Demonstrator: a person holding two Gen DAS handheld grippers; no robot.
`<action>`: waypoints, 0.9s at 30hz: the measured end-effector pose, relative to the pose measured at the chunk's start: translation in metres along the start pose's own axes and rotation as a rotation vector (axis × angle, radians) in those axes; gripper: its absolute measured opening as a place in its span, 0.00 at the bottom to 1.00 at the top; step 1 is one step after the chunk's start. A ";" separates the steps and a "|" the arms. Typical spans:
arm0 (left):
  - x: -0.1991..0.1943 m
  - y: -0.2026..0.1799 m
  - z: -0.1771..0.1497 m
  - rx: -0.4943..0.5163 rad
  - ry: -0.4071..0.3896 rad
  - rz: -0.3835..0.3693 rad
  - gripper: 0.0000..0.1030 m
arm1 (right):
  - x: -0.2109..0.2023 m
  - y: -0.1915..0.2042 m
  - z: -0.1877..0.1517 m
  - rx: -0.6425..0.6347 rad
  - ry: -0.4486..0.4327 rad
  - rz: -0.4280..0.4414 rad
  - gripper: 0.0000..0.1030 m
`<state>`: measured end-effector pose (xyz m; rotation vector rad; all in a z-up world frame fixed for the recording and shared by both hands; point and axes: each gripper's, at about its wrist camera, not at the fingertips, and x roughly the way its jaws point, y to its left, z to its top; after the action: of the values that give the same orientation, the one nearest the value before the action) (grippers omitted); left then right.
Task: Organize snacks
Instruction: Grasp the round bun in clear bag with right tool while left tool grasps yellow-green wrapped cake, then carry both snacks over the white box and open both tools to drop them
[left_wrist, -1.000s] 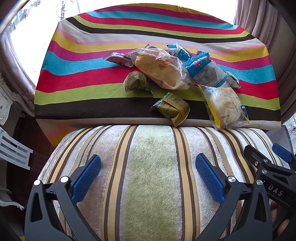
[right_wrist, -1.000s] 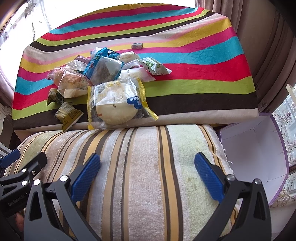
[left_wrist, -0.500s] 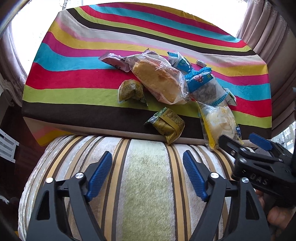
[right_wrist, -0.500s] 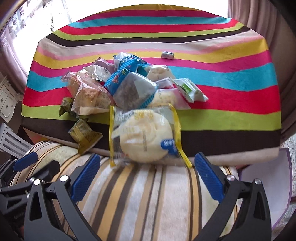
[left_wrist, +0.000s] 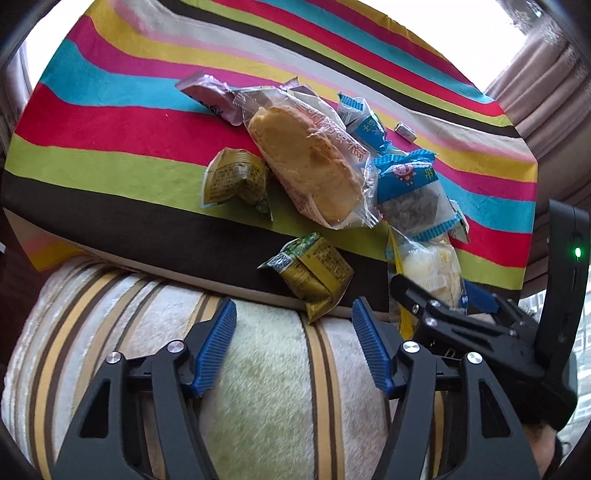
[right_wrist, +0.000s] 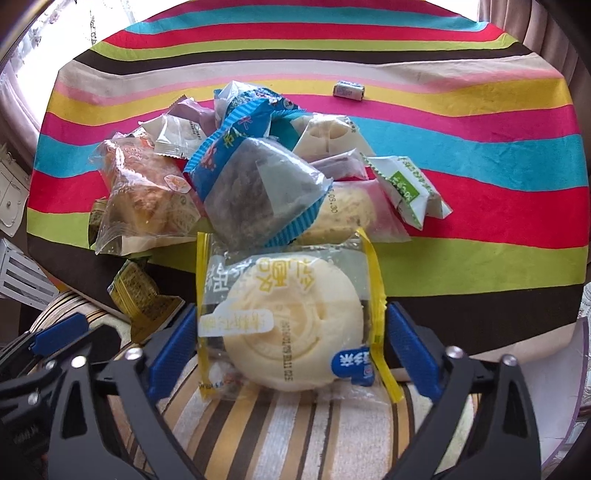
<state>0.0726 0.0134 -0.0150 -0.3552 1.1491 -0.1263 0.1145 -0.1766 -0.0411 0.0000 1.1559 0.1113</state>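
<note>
1. Jaws nearest the right wrist camera: the right gripper (right_wrist: 290, 345) straddles a clear yellow-edged packet holding a round pale bun (right_wrist: 291, 325); its jaws have just been closing, the packet is between them, yet the blue pads (right_wrist: 408, 347) sit just beside the film edges – unclenched, no squeeze visible

2. The bun packet lies at the near edge of the striped tablecloth (right_wrist: 480, 206), its lower end overhanging onto the striped plush cushion (right_wrist: 295, 424)

3. Handling, as a judgement: light, soft and easily crushed, with slippery crinkly film – take it across the bun's width with a gentle close rather than pinching the loose yellow seams, which would likely slide out

4. Left gripper (left_wrist: 291, 347) hovers over the cushion, jaws just narrowed but with nothing between them, released; just beyond its tips an olive-green wrapped snack (left_wrist: 310, 275) sits on the table edge, small and firm-looking, probably easy to pinch across its body

5. Farther back the pile: a long bread roll in clear wrap (left_wrist: 310, 166), a blue-edged dark cake packet (right_wrist: 255, 188) resting against the bun packet's far end, a white-and-green sachet (right_wrist: 406, 192)

6. Farthest, a small wrapped candy (right_wrist: 349, 89) lies alone, well apart from the heap
</note>
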 end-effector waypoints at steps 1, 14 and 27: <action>0.003 0.000 0.002 -0.010 0.007 -0.005 0.57 | 0.001 0.000 0.000 -0.001 -0.001 -0.004 0.85; 0.036 -0.025 0.031 -0.064 0.039 0.033 0.50 | -0.012 -0.045 -0.006 0.111 -0.032 0.109 0.67; 0.024 -0.030 0.031 -0.031 0.003 -0.180 0.37 | -0.047 -0.092 -0.035 0.222 -0.092 0.118 0.66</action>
<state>0.1132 -0.0144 -0.0142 -0.4858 1.1223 -0.2672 0.0722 -0.2740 -0.0179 0.2673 1.0715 0.0864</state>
